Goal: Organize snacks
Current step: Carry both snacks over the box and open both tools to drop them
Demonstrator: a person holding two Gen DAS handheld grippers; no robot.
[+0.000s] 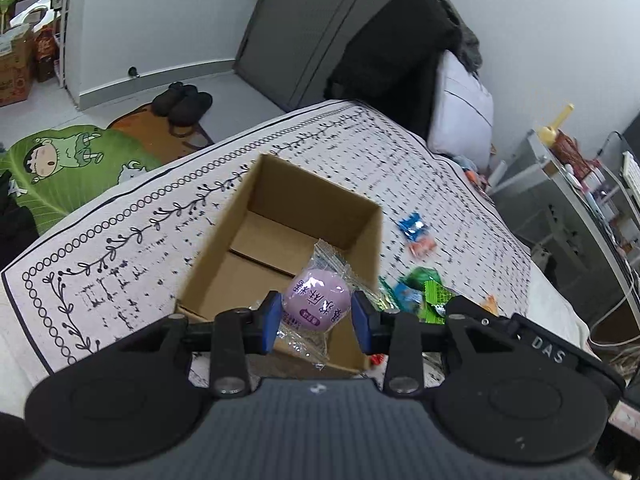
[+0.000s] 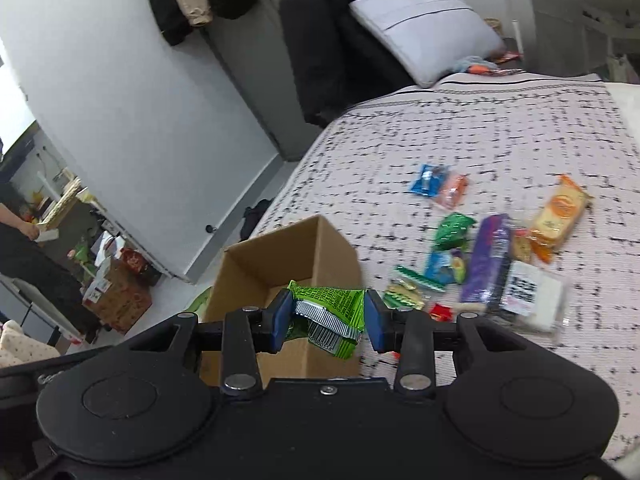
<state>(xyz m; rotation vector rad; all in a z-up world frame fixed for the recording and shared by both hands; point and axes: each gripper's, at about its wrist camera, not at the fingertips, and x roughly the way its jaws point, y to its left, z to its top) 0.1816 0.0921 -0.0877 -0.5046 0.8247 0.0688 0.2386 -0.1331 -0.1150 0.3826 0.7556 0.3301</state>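
Cardboard box [image 1: 256, 240] sits under both grippers: your left gripper [image 1: 316, 316] clamps the purple snack [image 1: 316, 300], right gripper [image 2: 326, 316] clamps the green packet [image 2: 332, 308], prob. above the opening. Next: release both w/ care.

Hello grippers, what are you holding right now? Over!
Left gripper shut on purple snack ball over cardboard box. Right gripper shut on green packet above box. Nothing in the way. Over.
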